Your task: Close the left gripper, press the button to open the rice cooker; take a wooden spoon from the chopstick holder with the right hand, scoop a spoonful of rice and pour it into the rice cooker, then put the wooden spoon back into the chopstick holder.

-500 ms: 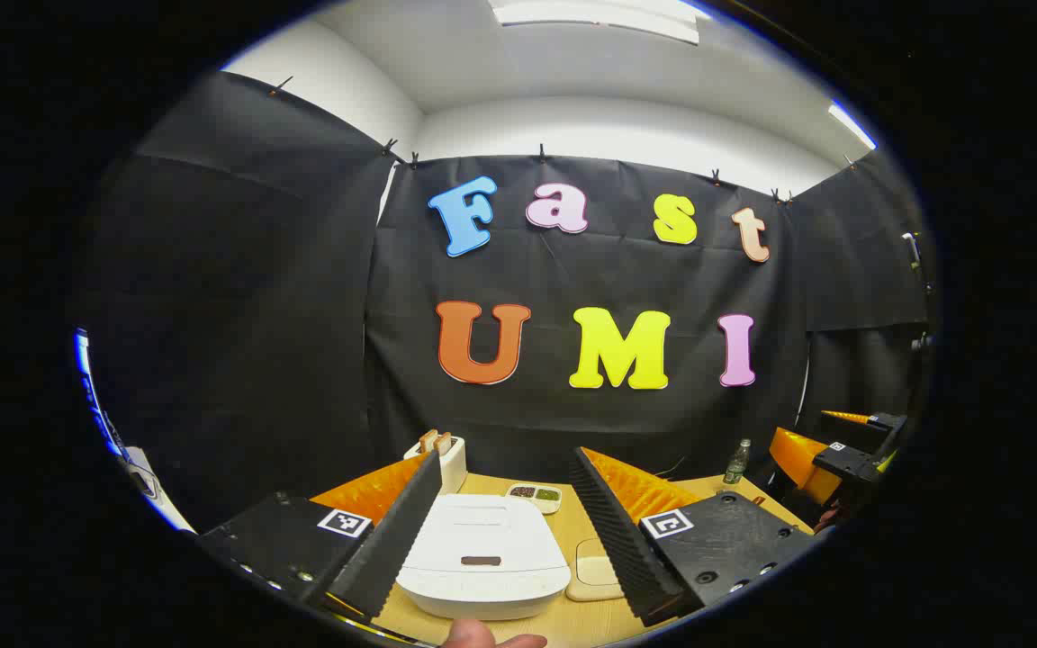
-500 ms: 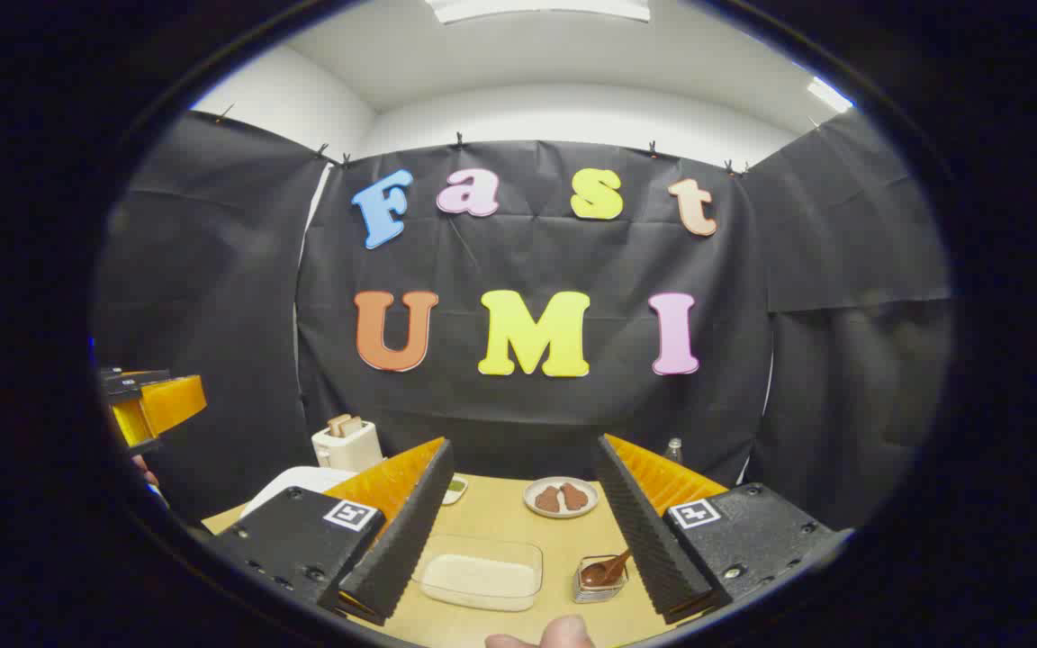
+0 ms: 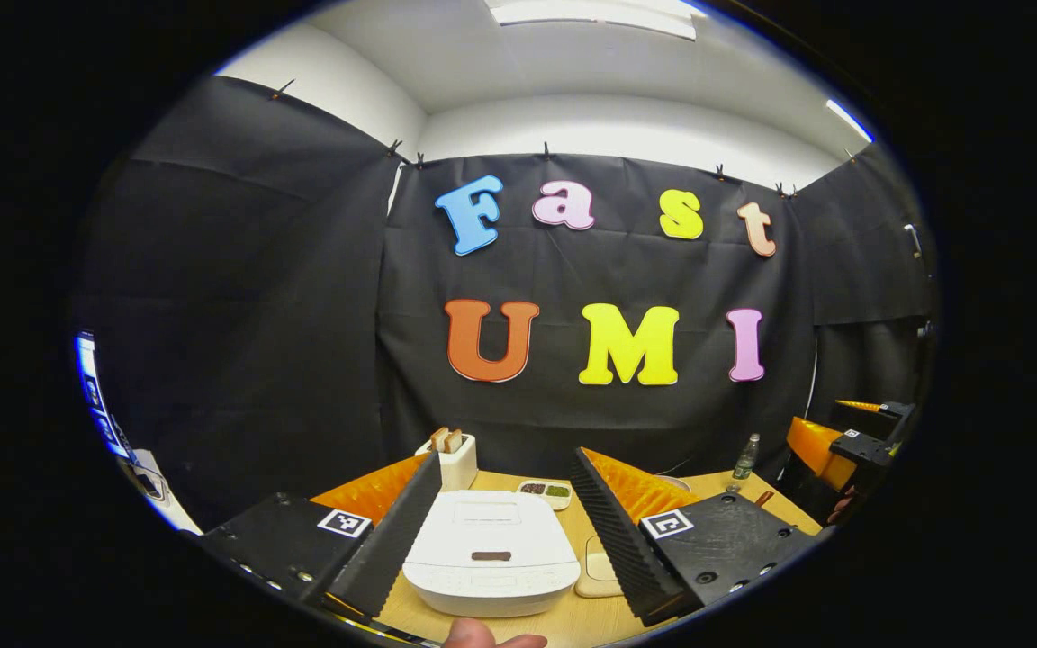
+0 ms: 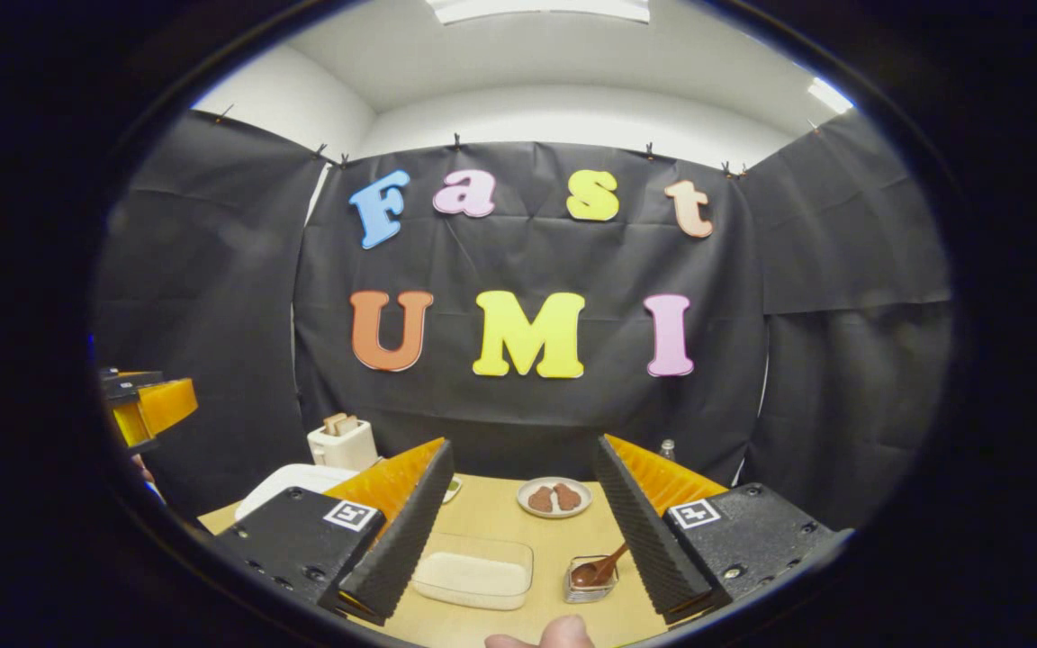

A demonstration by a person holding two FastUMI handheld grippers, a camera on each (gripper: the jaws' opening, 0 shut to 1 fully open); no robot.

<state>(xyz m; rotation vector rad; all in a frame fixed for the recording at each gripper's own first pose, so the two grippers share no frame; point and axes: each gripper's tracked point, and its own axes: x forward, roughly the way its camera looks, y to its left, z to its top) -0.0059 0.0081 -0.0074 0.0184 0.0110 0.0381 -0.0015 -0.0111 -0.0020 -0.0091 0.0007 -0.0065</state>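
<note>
White and with its lid down, the rice cooker [image 3: 490, 562] is sitting between the wide-spread fingers of the left gripper [image 3: 505, 529], and it is showing slightly farther right and higher in the left gripper view than half a second ago. The right gripper [image 4: 523, 519] is likewise gaping wide, holding nothing; in its view the clear tray of rice [image 4: 473, 573] and the chopstick holder [image 4: 590, 579] with the wooden spoon [image 4: 604, 567] are lying a touch left of before. Tan wood is forming the table [image 4: 491, 522], which is carrying a toaster [image 3: 456, 457] and a plate [image 4: 554, 498] near the black cloth wall.
</note>
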